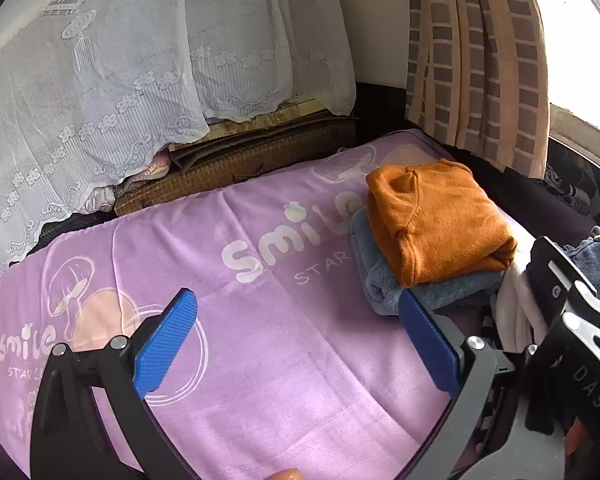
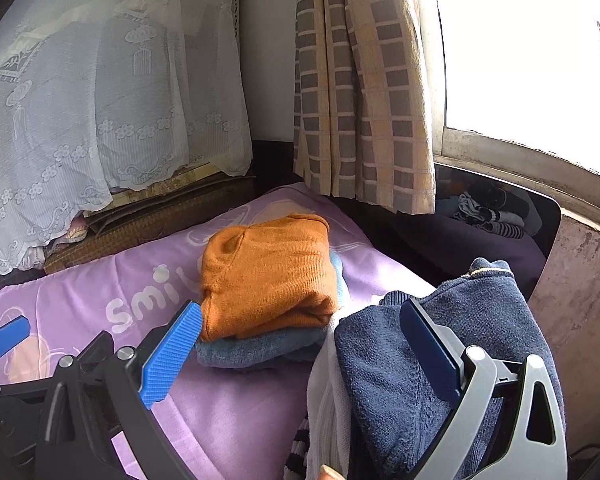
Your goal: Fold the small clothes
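Left wrist view.
- Left gripper [image 1: 298, 322]: jaws spread wide, nothing between the ribbed blue pads [image 1: 168, 344]; it hovers over bare cloth.
- Purple blanket [image 1: 260, 360]: plush, short-napped, printed with white "smile" lettering and mushroom outlines; it serves as the folding surface.
- Orange sweater [image 1: 440, 220]: fine knit, folded to a squat rectangle, lying on top of a grey-blue fleece garment [image 1: 384, 280], also folded. The stack sits at the blanket's right side, just beyond the right pad.
- Right gripper body shows at the right edge, near white fabric.
- Background: white lace curtain [image 1: 120, 80], checked curtain [image 1: 480, 60], woven mat [image 1: 240, 164].

Right wrist view.
- Right gripper [image 2: 300, 338]: jaws wide apart, holding nothing; the right finger lies in front of the navy sweater [image 2: 400, 380], and whether it touches cannot be told.
- Navy sweater: thick ribbed knit, heaped unfolded at the blanket's right edge beside the folded stack, over a white garment [image 2: 324, 412] and a striped one [image 2: 298, 452].
- Window [image 2: 520, 60] and small dark garments [image 2: 488, 210] behind.

Handling, by judgement: the navy knit looks soft, limp and light, likely to sag and stretch rather than hold shape; not slippery, not fragile. Best taken at a hem, cuff or shoulder seam, pinching one layer only so the white piece beneath stays put.
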### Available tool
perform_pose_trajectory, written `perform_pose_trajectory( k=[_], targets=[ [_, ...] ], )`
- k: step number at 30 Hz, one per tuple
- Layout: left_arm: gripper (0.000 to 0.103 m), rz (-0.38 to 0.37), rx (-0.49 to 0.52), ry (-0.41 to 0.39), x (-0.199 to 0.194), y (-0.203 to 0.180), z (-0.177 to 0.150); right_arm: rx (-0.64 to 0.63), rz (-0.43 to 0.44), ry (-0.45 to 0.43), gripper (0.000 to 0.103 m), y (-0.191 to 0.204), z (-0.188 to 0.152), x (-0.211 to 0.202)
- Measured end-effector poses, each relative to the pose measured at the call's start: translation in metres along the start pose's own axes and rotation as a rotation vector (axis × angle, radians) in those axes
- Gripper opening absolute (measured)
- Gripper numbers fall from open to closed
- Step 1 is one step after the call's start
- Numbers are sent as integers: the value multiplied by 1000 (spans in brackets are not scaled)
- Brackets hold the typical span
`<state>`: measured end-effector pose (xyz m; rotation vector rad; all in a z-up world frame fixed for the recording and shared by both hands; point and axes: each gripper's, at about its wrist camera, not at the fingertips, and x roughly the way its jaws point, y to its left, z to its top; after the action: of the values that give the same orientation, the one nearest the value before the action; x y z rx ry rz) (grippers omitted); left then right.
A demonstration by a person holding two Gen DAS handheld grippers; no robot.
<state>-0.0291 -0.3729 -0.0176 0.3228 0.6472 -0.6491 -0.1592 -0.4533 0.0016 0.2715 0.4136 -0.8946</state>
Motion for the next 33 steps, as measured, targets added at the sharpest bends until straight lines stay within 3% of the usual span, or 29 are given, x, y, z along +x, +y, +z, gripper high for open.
perform_pose_trajectory(
  k=[33],
  targets=[
    [98,-2,-2,11,0,2,-3,6,7,-6,100,0,-3,-7]
  ],
)
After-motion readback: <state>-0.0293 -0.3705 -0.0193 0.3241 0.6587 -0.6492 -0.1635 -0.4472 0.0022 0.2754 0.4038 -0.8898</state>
